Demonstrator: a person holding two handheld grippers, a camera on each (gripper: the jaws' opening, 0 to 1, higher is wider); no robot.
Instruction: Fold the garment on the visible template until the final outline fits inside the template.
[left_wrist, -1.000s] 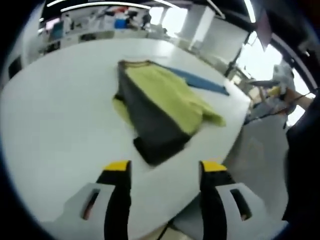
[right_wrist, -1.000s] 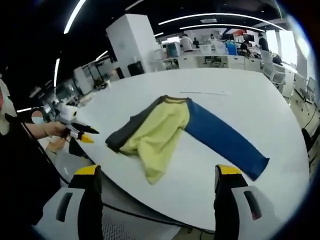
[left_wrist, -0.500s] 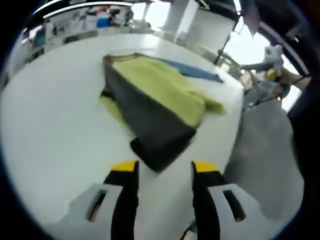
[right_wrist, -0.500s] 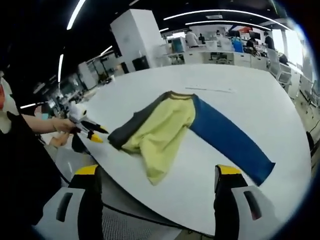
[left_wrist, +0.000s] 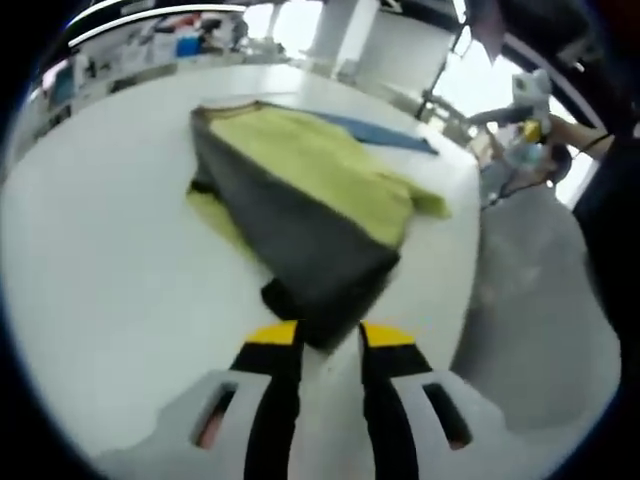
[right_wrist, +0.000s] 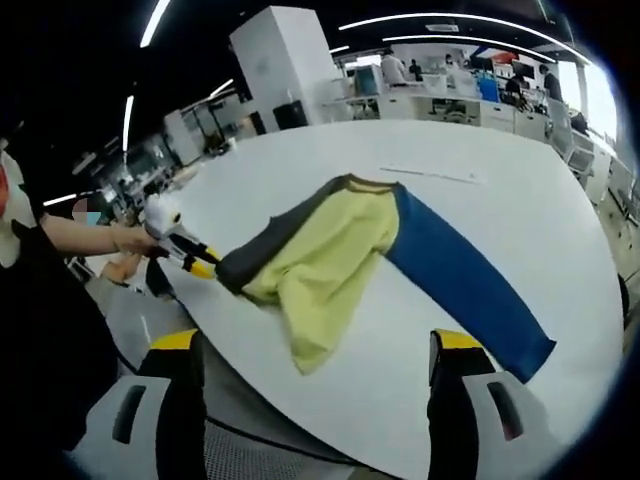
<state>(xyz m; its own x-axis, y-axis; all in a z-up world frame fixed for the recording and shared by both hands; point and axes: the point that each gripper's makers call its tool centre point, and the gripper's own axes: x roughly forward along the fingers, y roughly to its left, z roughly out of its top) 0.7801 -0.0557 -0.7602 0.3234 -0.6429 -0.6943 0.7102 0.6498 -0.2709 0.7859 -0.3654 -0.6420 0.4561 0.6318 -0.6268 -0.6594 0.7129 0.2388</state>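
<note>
Bright ceiling strips, window glare; left gripper view motion-blurred.

Each gripper, the left gripper (left_wrist: 315, 340) and the right gripper (right_wrist: 315, 345), is built with black jaws tipped in yellow pads (slotted pale grey housings sit at their bases). A dark garment (right_wrist: 45, 350) is worn by the person.
</note>
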